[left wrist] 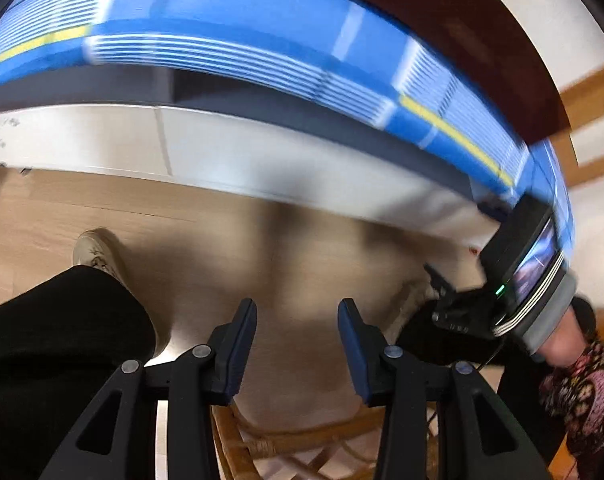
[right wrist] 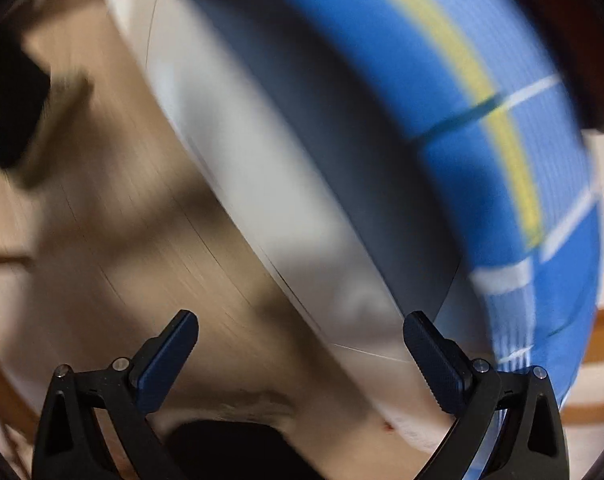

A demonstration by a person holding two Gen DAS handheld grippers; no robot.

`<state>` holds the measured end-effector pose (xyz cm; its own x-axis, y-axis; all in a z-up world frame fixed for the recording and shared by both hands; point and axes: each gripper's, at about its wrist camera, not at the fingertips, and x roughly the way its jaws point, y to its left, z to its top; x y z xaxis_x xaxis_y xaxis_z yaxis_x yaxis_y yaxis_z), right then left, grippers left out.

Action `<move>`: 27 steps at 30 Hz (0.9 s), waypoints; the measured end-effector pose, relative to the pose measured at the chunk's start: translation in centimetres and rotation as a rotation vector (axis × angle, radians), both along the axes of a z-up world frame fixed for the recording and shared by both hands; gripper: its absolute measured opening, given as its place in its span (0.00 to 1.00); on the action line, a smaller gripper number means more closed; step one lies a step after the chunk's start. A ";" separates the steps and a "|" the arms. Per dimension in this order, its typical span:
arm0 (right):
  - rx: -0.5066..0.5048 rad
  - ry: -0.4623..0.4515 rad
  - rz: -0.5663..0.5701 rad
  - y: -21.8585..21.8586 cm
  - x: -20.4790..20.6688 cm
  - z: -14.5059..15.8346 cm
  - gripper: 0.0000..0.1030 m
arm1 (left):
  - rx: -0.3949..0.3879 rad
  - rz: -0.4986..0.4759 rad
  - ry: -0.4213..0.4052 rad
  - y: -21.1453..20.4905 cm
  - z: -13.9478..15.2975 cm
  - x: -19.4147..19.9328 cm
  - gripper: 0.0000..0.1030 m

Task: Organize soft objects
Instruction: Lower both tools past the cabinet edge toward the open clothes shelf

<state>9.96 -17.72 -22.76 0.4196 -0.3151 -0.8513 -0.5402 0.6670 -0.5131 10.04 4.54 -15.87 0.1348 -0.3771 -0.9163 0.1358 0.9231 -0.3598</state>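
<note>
On the left of the left wrist view, your leg (left wrist: 54, 344) in black trousers ends in a pale shoe (left wrist: 98, 254) planted on the wooden floor (left wrist: 230, 248). In the middle, your left hand-held gripper (left wrist: 297, 312) tips steeply down at that floor, its jaws set at a narrow gap with nothing between them; the blue pads (left wrist: 242, 356) face each other over bare boards. Below it shows a wicker frame (left wrist: 286, 444), perhaps a chair or basket; you cannot tell which. Past the floor runs the white bed base (left wrist: 206, 152), and over it lies the blue blanket (left wrist: 238, 12) with white stripes and a yellow line, hanging a little past the bed's edge. To the right, your right hand (left wrist: 562, 344), in a grey cuff (left wrist: 558, 312) and a patterned sleeve (left wrist: 586, 396), grips the other tool's black body (left wrist: 514, 264) low beside the bed.

The right wrist view is badly smeared. At far left a dark shape (right wrist: 10, 112) is too blurred to name. Your right hand-held gripper (right wrist: 301, 326) also slants down, its jaws spread wide and empty, one finger (right wrist: 170, 356) over the floor (right wrist: 114, 208), the other over the bed base (right wrist: 238, 152). The blanket (right wrist: 482, 184) curves across the upper right, well apart from both pads.
</note>
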 end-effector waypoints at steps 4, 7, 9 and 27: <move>-0.154 -0.018 0.057 -1.0 0.1 -2.7 1.00 | -0.070 0.036 0.053 0.8 -1.0 0.7 0.41; -0.254 -0.078 0.111 -0.8 0.5 -3.6 1.00 | -0.055 0.032 0.056 0.7 -1.5 1.2 0.42; -0.273 -0.085 0.136 -0.7 0.9 -4.1 1.00 | -0.060 0.026 0.052 0.3 -1.6 1.1 0.46; -0.260 0.039 0.202 -0.9 3.7 -6.8 1.00 | 0.278 -0.218 -0.152 -4.7 -2.4 0.7 0.55</move>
<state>13.63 -18.62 -29.53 0.4642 -0.4377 -0.7700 -0.6707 0.3942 -0.6283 10.73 -0.13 -18.31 0.2210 -0.1515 -0.9634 0.3721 0.9263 -0.0603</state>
